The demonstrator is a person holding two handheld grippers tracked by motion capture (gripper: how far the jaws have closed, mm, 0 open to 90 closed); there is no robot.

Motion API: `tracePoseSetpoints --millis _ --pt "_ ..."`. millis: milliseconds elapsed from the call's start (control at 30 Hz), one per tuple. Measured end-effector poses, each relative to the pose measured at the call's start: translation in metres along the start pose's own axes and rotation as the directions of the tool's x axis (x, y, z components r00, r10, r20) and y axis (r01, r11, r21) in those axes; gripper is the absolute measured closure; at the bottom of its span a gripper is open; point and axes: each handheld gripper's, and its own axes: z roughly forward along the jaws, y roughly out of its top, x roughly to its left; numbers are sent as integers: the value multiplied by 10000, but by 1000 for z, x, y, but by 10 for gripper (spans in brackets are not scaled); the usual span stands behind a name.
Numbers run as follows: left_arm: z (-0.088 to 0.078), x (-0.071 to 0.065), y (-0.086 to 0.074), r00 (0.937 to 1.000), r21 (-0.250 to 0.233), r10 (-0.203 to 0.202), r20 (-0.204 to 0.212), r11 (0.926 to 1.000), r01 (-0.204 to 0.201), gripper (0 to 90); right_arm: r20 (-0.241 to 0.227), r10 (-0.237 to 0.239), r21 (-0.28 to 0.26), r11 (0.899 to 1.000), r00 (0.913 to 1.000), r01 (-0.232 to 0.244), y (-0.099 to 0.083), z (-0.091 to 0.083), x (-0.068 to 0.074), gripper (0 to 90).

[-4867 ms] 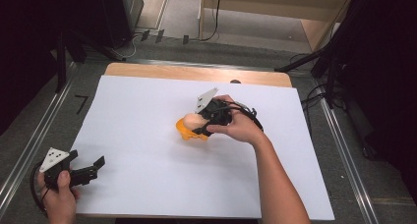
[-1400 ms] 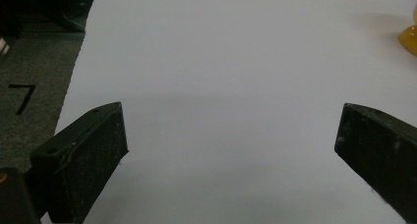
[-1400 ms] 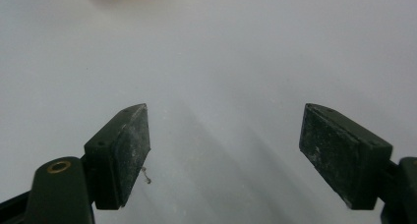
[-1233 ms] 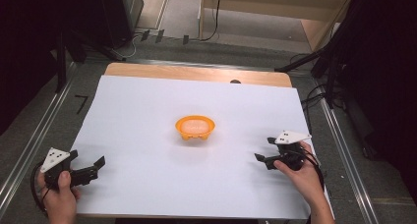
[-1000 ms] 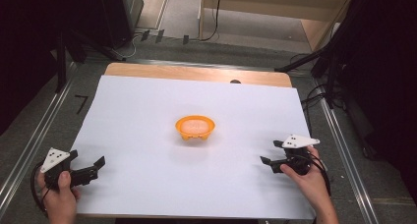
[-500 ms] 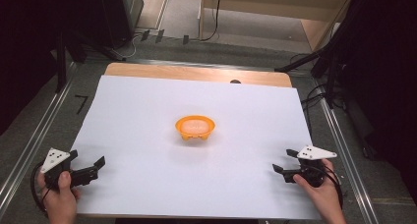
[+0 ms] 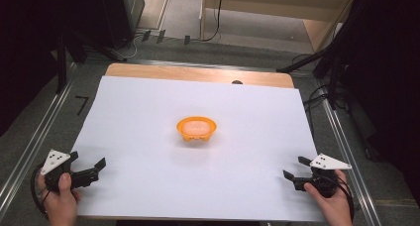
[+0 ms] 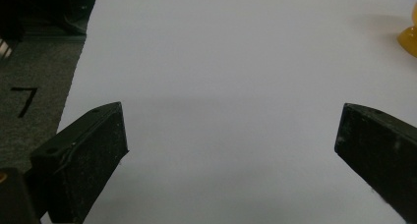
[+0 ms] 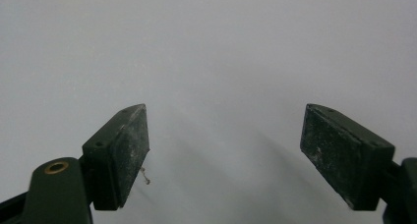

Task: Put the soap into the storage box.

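Observation:
An orange bowl (image 7: 197,130) with something pale pink inside sits at the middle of the white sheet (image 7: 148,112). My left gripper (image 7: 90,167) rests at the sheet's near left corner, held in a hand, jaws wide apart and empty. In the left gripper view the gripper (image 8: 231,140) faces bare sheet, with the orange bowl (image 8: 409,35) at the far right edge. My right gripper (image 7: 294,167) is at the near right corner, open and empty. The right gripper view shows the gripper (image 9: 223,135) over plain white sheet.
The wooden table edge (image 7: 198,73) shows beyond the sheet. Metal rails (image 7: 29,151) run along both sides of the table. Cables (image 7: 317,94) and dark stands lie at the far right. A black mark (image 8: 23,100) is on the grey floor to the left.
My right gripper left the bowl at the centre and drew back to the near right corner, now empty. The bowl stays in the middle. The left gripper has not moved.

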Motion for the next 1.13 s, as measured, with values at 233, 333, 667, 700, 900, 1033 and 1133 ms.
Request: tracePoseSetpoints --millis 233,333,667,700,900,1033,1133 --pt "0 0 0 10000 -5 -1 -5 10000 1 0 202 213 -26 9998 9996 -212 -9 -10 -4 190" --pt "0 0 0 10000 -5 -2 -5 10000 2 0 285 300 -100 9995 9991 -297 -12 -14 -6 187" --pt "0 0 0 10000 -23 -8 -16 10000 8 0 422 678 -171 9976 9968 -671 -24 -25 -9 133" --pt "0 0 0 10000 -22 -11 -13 10000 11 0 471 718 -317 9970 9963 -704 -24 -27 -9 132" --pt "0 0 0 10000 -1 -9 0 10000 9 0 589 1076 -826 9913 9925 -1025 -28 -32 -10 130" --pt "0 0 0 10000 26 -9 9 10000 9 0 676 1255 -916 9886 9898 -1191 -30 -34 -9 131" --pt "0 0 0 10000 50 6 1 10000 -6 0 740 1291 -921 9882 9889 -1221 -30 -34 -9 131"
